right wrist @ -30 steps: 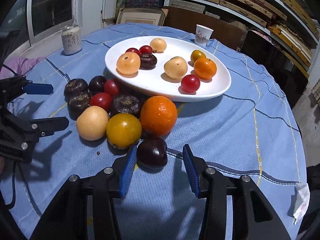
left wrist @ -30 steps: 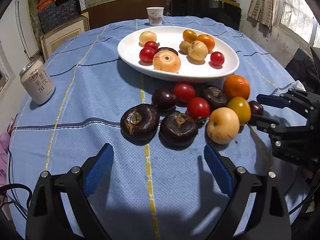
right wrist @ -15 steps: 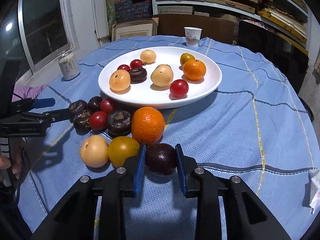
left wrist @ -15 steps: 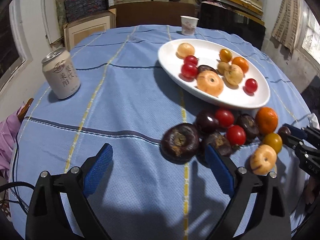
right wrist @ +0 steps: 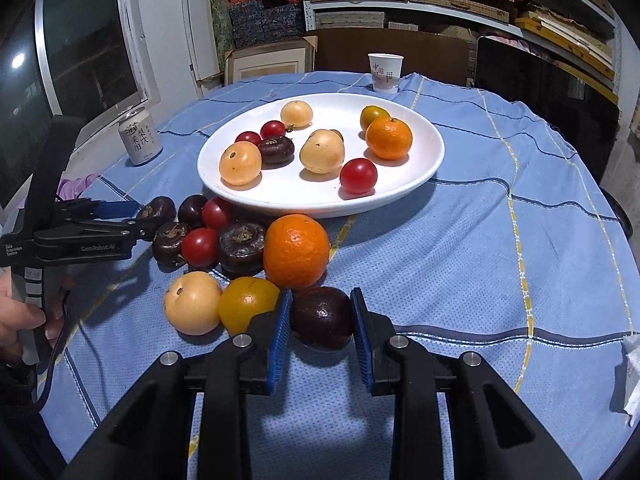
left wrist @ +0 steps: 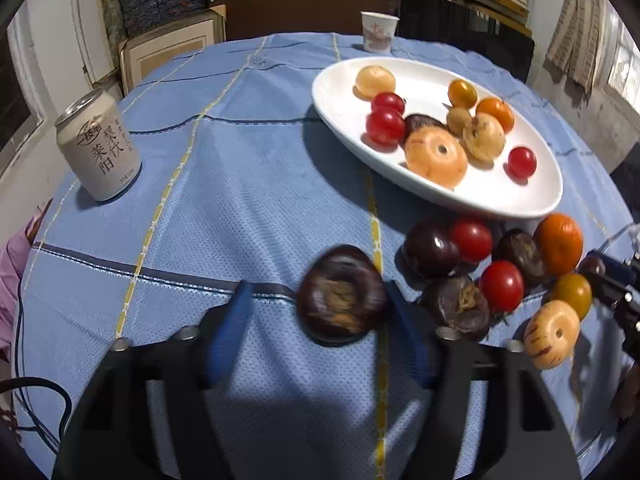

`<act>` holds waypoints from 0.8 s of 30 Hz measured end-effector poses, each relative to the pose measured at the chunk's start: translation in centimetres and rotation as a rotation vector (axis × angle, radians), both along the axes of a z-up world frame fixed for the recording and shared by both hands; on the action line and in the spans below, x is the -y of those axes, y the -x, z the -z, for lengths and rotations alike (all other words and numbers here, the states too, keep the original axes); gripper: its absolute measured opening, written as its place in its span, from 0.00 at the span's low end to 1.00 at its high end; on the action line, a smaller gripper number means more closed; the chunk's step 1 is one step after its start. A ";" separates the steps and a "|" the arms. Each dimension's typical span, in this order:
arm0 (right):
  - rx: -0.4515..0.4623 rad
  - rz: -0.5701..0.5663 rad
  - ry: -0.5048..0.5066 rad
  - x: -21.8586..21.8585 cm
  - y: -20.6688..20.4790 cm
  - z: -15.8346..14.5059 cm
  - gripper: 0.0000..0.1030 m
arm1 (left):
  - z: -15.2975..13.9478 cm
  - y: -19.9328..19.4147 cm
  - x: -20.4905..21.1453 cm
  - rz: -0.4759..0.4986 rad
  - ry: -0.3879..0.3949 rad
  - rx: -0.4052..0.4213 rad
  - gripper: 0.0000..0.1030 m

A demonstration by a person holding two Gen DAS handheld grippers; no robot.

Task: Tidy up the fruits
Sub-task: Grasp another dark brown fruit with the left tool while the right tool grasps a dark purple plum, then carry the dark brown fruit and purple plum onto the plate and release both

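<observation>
Right gripper (right wrist: 318, 330): held low over the table (right wrist: 460, 248), level, fingers clamped on a dark plum (right wrist: 322, 316) beside the yellow fruit (right wrist: 246, 306).
Left gripper (left wrist: 316, 332): low, reaching forward, fingers apart; its right finger touched a dark brown fruit (left wrist: 342, 292), the left one stood clear.
Fruit pile: on the blue cloth just in front of the white plate (right wrist: 420, 168).
Plate: carried more fruit.

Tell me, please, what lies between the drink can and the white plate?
Only bare blue tablecloth lies between the can and the plate, shown in the left wrist view.
</observation>
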State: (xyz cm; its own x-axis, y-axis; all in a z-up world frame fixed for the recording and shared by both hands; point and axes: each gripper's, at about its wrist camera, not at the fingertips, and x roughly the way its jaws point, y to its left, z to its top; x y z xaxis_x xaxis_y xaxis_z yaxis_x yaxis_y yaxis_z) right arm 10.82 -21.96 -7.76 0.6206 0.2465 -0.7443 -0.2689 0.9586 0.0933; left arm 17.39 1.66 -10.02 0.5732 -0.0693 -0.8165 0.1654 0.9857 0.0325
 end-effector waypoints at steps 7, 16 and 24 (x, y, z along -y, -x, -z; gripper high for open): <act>0.009 0.001 -0.001 0.0 0.1 -0.2 0.29 | -0.3 0.5 0.5 0.037 0.009 0.014 0.42; 0.033 0.006 -0.008 0.2 0.4 -0.5 0.29 | -1.6 2.2 0.5 0.046 0.030 0.053 0.41; 0.076 0.001 0.022 0.0 1.2 -1.7 0.29 | -5.8 4.7 2.1 0.110 0.036 0.146 0.41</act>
State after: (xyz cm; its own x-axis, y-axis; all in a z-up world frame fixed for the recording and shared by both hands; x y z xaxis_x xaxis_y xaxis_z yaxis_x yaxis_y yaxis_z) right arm 9.66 -21.94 -6.04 0.6761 0.2295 -0.7002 -0.2730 0.9606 0.0513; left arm 12.66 -0.45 -4.21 0.6729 -0.1656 -0.7209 0.2681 0.9630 0.0290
